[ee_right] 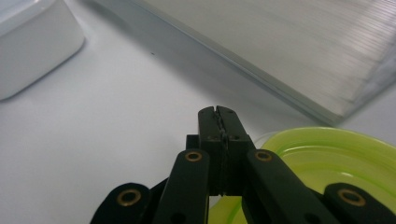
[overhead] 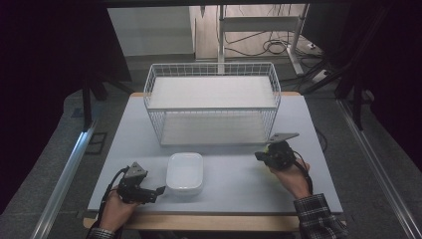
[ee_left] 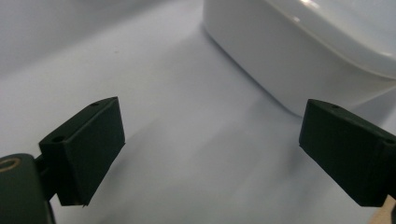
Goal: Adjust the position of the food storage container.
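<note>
- Seen from the high view: left gripper (overhead: 160, 189) low at the near left of the grey table (overhead: 234, 172), jaws aimed sideways toward the white lidded container (overhead: 184, 172), just short of its near left corner.
- From the same view: right gripper (overhead: 258, 156) at the near right, aimed toward the container across a bare stretch of table; only a speck of yellow-green beside it there.
- Revealed in the right gripper view: jaws pressed together, seam shut, with a yellow-green plastic disc (ee_right: 336, 158) lying under and to the right of them; cannot tell whether its edge is pinched or merely beneath.
- Also there: container (ee_right: 32, 42) well ahead and to the left of the shut jaws, white wire basket (ee_right: 280, 46) with its ribbed floor ahead and to the right.
- Revealed in the left gripper view: left gripper (ee_left: 210, 140) with jaws spread wide, nothing between them but bare table; container (ee_left: 303, 56) ahead and toward the right jaw, its rounded corner nearest, not touching.
- Container: rounded rectangle, lid up, long axis running from the near edge toward the basket (overhead: 214, 107).
- Basket: long axis across the table, just beyond the container's far end.
- Open room: clear tabletop between container and right gripper; narrow strip between container and near table edge; little gap between left jaws and container.
</note>
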{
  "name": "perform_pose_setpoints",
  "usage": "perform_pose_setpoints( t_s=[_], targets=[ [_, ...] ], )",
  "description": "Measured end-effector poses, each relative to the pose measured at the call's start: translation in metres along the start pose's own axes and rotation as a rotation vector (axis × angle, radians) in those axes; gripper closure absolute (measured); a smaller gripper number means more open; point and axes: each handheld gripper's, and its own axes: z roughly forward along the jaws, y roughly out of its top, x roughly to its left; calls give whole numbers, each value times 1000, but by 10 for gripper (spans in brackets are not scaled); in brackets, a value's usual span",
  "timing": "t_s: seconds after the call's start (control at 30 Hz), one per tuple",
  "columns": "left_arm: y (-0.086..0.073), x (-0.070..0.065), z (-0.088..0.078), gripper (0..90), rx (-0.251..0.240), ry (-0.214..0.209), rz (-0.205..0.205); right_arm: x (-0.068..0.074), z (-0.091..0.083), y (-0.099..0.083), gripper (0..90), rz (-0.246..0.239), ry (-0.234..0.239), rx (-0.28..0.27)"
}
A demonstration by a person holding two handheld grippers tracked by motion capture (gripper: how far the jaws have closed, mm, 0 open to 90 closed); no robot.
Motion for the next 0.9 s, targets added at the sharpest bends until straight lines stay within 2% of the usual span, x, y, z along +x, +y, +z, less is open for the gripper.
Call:
perform_pose_setpoints(
  t_s=[0.23, 0.4, 0.53, 0.6, 0.63, 0.67, 0.77, 0.9],
  targets=[
    [1, -4, 0, 75, 24, 0, 54, -15, -16, -15, 895, 46, -46, -16],
    [4, -7, -3, 170, 23, 27, 81, -11, -20, -16, 887, 42, -63, -27],
    [6, -8, -3, 423, 42, 10, 99, 0, -23, -14, 885, 11, -58, -47],
    [8, -10, 0, 605, 45, -47, 104, 8, -24, -14, 886, -3, -45, -57],
    [8, -11, 1, 605, 48, -64, 105, 8, -24, -14, 886, -3, -45, -57],
    [10, -13, 3, 654, 54, -83, 107, 10, -24, -14, 885, -8, -40, -58],
    [15, -23, 7, 780, 78, -102, 132, 17, -26, -15, 875, -12, -31, -62],
    [22, -32, 12, 874, 78, -145, 139, 21, -27, -16, 865, -8, -19, -66]
  ],
)
